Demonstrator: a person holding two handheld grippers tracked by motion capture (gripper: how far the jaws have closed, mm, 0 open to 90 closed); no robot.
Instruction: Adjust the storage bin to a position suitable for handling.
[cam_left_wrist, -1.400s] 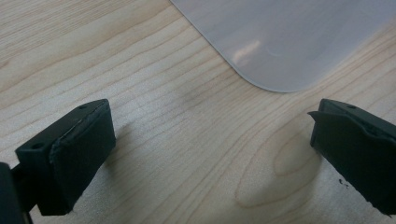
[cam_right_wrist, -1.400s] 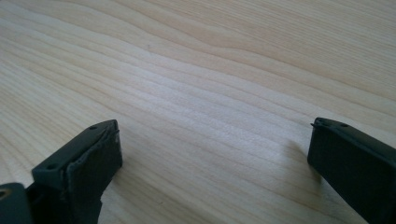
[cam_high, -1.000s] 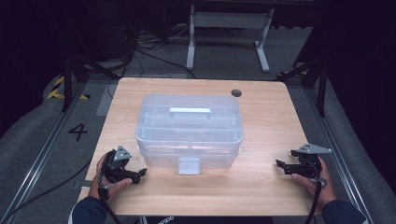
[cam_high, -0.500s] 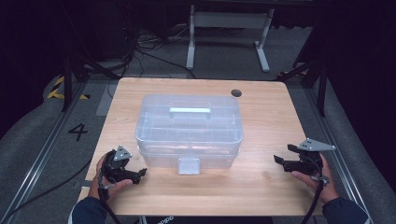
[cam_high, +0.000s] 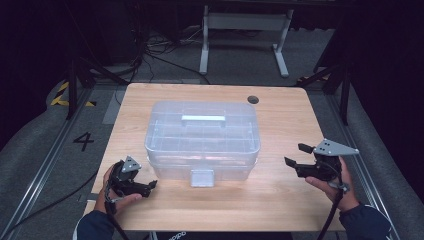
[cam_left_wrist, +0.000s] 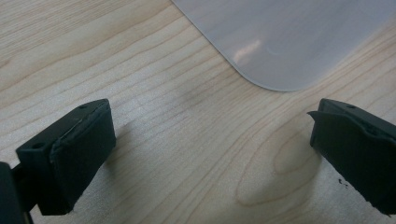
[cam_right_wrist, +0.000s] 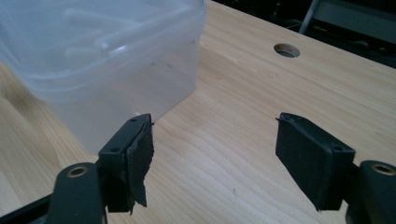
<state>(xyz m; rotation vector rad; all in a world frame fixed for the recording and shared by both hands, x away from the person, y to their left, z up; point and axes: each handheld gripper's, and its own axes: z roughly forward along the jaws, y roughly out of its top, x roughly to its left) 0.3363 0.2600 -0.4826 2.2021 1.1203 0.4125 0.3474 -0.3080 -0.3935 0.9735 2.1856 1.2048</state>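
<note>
Box (cam_high: 202, 137) sits lengthwise between both grippers; left gripper (cam_high: 147, 186) nearer, jaws wide and empty; right gripper (cam_high: 295, 156) closing, nothing between.

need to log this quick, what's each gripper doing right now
left gripper: open, holding nothing, beside the clear box.
right gripper: open, nothing between its jaws, which have just been closing.

My left gripper (cam_high: 145, 186) sits low in my left hand (cam_high: 112, 192), jaws spread wide with nothing between them. My right gripper (cam_high: 295, 156) is raised in my right hand (cam_high: 330, 182), its jaws apart, just been closing, nothing between them.
</note>
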